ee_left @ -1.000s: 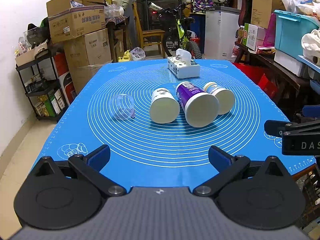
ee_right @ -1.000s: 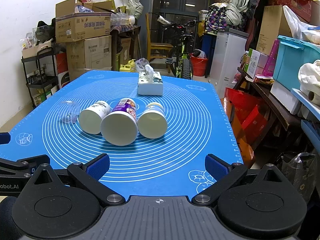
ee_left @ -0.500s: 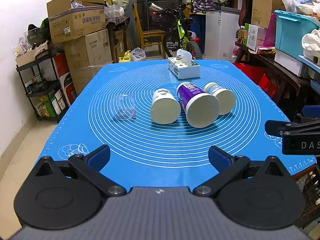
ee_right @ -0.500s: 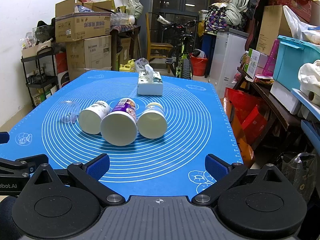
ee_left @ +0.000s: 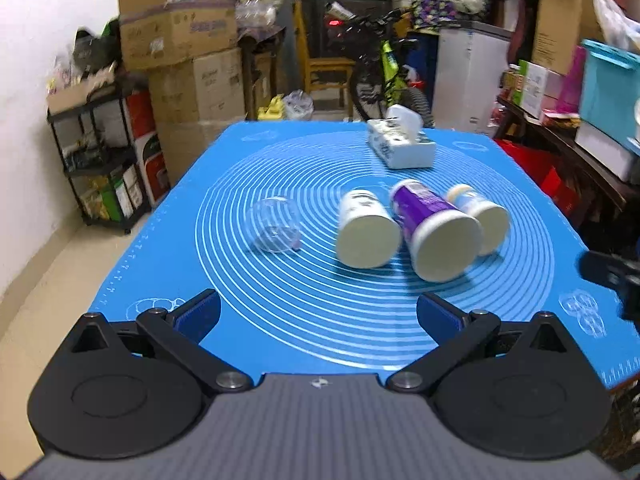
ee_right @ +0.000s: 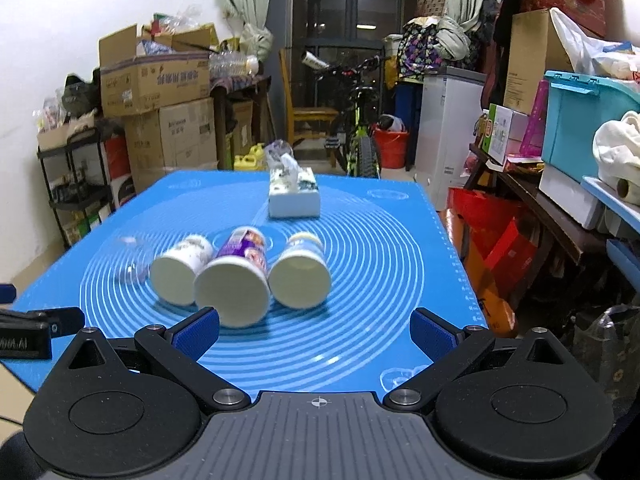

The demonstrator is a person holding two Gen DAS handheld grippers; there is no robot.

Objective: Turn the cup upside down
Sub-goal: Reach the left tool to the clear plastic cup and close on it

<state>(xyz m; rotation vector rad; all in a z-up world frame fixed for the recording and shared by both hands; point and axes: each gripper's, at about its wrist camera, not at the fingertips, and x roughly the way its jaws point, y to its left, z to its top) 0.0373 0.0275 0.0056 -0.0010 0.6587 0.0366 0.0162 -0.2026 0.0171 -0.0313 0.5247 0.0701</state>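
Observation:
Several cups lie on their sides on a blue mat (ee_left: 280, 320): a clear plastic cup (ee_left: 276, 226) at the left, a white paper cup (ee_left: 366, 230), a purple paper cup (ee_left: 436, 236) and a white cup with blue print (ee_left: 480, 216). In the right wrist view they show as the clear cup (ee_right: 128, 260), white cup (ee_right: 180, 274), purple cup (ee_right: 236, 280) and right cup (ee_right: 300, 276). My left gripper (ee_left: 318, 314) is open and empty, short of the cups. My right gripper (ee_right: 314, 332) is open and empty, close before the purple cup.
A white tissue box (ee_left: 402, 146) stands at the far middle of the mat. Cardboard boxes (ee_left: 180, 40), a shelf rack, a bicycle (ee_right: 356, 136) and a cluttered side table (ee_right: 560, 200) surround the table. My right gripper's tip (ee_left: 612, 276) shows at the left view's right edge.
Both grippers have moved forward towards the cups, which now look larger and nearer. The left view has swung slightly left. The cups have not moved.

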